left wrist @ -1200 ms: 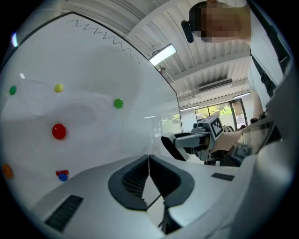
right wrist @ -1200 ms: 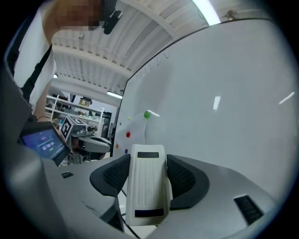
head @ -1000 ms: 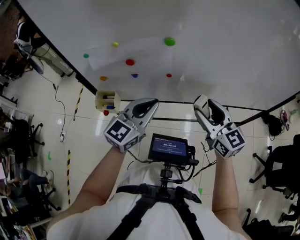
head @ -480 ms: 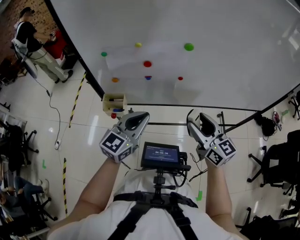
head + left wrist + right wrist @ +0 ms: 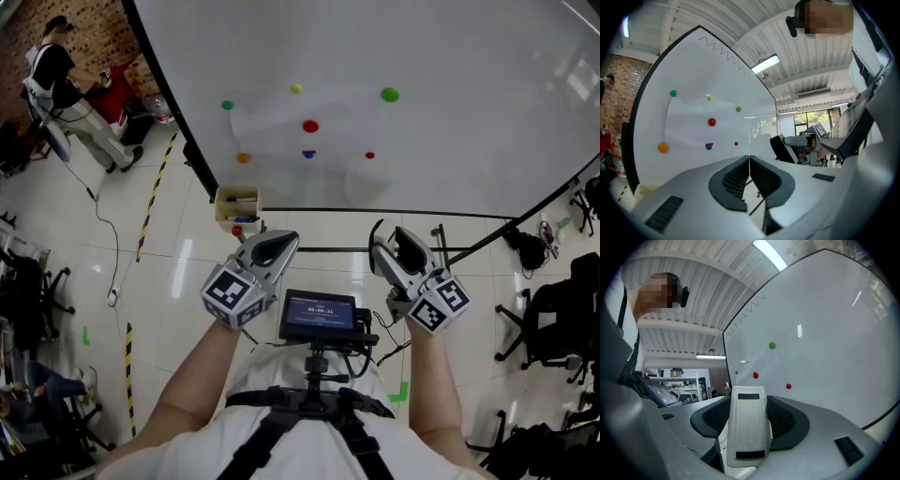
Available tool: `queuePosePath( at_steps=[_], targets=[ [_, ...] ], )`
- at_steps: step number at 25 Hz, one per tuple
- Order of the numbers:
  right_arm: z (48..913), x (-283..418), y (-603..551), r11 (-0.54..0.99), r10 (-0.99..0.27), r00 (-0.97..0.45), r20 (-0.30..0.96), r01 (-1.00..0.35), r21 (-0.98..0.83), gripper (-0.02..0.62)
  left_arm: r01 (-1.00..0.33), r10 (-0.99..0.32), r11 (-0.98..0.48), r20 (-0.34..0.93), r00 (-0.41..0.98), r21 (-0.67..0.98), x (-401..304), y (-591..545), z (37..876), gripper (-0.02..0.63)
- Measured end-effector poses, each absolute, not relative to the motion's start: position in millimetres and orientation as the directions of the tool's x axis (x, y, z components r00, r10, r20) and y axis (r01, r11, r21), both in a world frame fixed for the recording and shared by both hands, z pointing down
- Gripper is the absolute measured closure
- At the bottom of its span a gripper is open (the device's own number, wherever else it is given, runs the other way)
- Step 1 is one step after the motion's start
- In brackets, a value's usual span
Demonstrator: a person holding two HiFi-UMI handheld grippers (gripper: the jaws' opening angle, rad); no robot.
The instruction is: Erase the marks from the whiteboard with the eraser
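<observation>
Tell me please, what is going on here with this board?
A person stands before a whiteboard with a gripper in each hand. The right gripper is clamped on a white eraser; the left gripper is shut and empty. Both are held short of the board, touching nothing. A zigzag line near its top edge is not yet erased, and coloured magnets sit lower down.

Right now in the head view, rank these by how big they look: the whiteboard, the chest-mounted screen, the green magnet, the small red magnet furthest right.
1. whiteboard, by far the largest.
2. chest-mounted screen; it sits nearest the camera, so its true size is unsure.
3. green magnet.
4. small red magnet, the smallest.
</observation>
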State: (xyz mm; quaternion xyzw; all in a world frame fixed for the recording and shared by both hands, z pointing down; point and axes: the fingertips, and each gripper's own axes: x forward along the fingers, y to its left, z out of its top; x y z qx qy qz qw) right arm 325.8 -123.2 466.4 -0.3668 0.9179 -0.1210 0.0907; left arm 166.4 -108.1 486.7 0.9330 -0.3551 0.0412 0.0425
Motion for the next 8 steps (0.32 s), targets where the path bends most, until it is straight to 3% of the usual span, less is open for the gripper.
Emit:
queuePosePath(
  at_steps=[8],
  targets=[
    [461.4, 330.3, -127.7, 0.702, -0.699, -0.708, -0.102, -0.650, -0.293, 0.336, -0.651, -0.647, -0.758, 0.087, 0.757, 0.028, 173.1, -112.8, 485.1, 0.591]
  ],
)
